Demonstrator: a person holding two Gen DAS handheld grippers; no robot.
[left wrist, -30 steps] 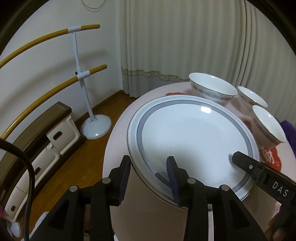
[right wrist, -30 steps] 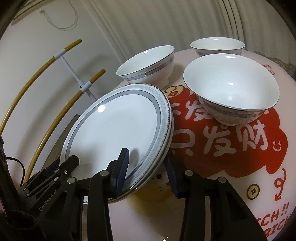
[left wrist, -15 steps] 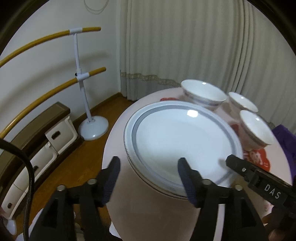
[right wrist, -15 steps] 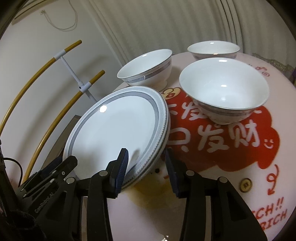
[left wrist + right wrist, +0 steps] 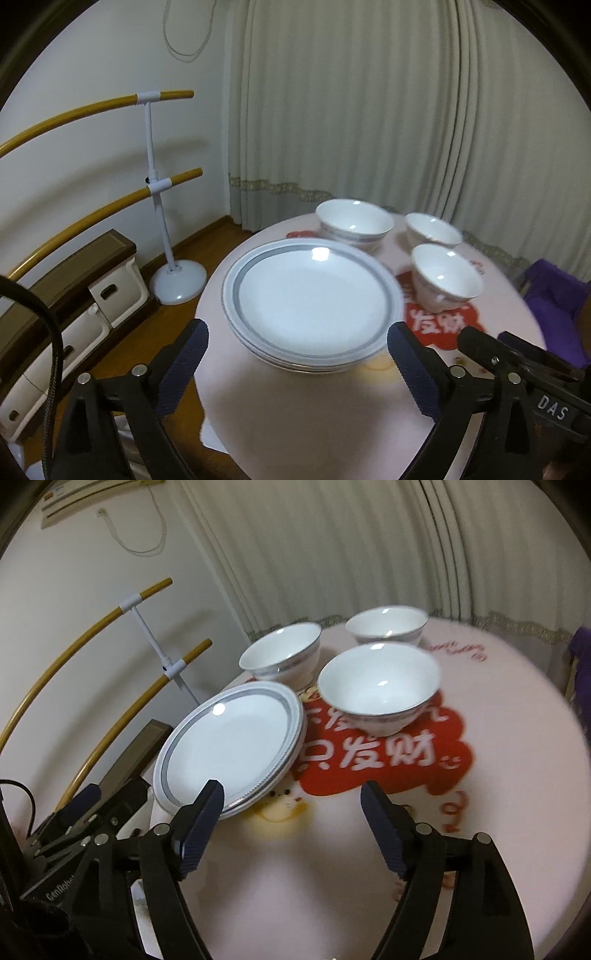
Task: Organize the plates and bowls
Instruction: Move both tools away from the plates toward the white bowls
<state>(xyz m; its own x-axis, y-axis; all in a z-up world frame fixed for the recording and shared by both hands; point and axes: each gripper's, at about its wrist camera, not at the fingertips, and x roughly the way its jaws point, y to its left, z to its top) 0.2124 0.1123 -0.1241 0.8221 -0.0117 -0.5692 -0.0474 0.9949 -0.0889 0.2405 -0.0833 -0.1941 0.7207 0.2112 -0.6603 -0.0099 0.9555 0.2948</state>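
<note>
Plates [image 5: 310,301] lay stacked near the left edge of the round bench [image 5: 295,406], grey-banded rims nested one upon another, and we counted at least two in the stack, though the edges blurred too much for a sure count. We held the left gripper [image 5: 297,356] above the near side of the stack with its jaws spread wide, wider than the plates between them looked, and nothing was gripped. Our right gripper [image 5: 291,812] was likewise open and empty, its left finger [image 5: 201,825] overlapping the near rim of the stack in the right wrist view, its right finger over the pink cloth; we could not tell whether that left finger touched the rim. Three white bowls stood upright beyond the plates: a grey-banded bowl [image 5: 354,225] just behind the stack, a second bowl [image 5: 447,277] to the right of the plates on the red printed patch [image 5: 388,753] with white characters, and a third bowl [image 5: 432,230] farther back, near the far edge. The bowls stood close to one another but separate, none nested. Part of the right gripper's black body showed at the lower right of the left wrist view, marked DAS. Beyond the bench we saw pale pleated curtains [image 5: 369,110], a white stand carrying two yellow rails [image 5: 155,177], and low white drawers [image 5: 107,295] against the wall over a wooden floor.
</note>
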